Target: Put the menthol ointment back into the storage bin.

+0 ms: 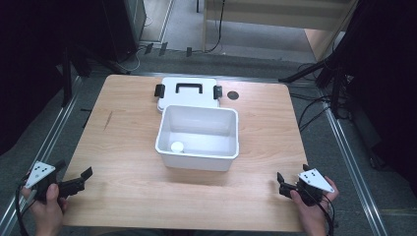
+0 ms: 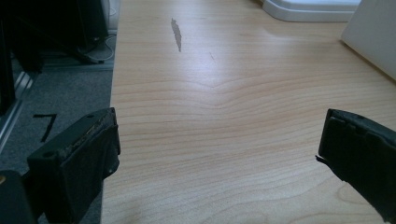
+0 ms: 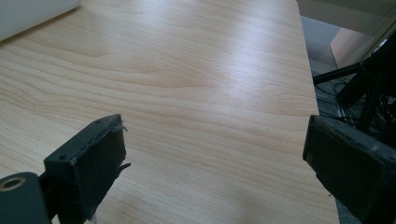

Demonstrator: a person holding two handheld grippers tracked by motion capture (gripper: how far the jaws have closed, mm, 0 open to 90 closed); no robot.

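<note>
1. You are holding the left gripper at the near left corner of the table, its jaws spread wide and gripping nothing; bare wood is lying between them in the left gripper view.
2. You are holding the right gripper at the near right corner, jaws likewise wide apart and empty, pointing toward the table's far right edge.
3. Ahead of both grippers and between them, well apart from each, the white bin is sitting open at the table's middle. A small white round object is lying on its floor, in the corner nearer your left gripper.
4. Just beyond the bin, touching or nearly touching its far wall, the white lid is lying flat, with a black handle and a black clip at each end.
5. Judging by looks, the bin is thin, stiff plastic: light, smooth and likely slippery. Pinching its rolled rim would probably be surer than squeezing its walls. The lid's handle looks like the natural hold.
6. What the round object is remains hard to tell; it is too small. The bin is hiding the lid's near edge, and each gripper view is catching just a corner of the white plastic.
</note>
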